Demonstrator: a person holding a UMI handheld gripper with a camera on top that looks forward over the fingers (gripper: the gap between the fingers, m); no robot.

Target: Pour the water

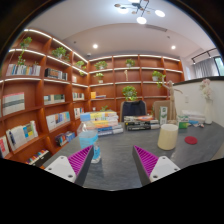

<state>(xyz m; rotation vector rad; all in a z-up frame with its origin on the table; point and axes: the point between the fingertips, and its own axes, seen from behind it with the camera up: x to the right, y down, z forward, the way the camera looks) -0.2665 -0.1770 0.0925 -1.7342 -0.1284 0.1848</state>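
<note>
My gripper hangs above a grey table with its two magenta pads spread wide apart and nothing between them. A small clear water bottle with a blue label stands on the table just ahead of the left finger. A pale cup stands farther off, beyond the right finger, with a taller clear glass behind it.
A red round coaster lies right of the cup. Stacked books and boxes and a potted plant sit at the table's far side. Wooden bookshelves line the left and back walls.
</note>
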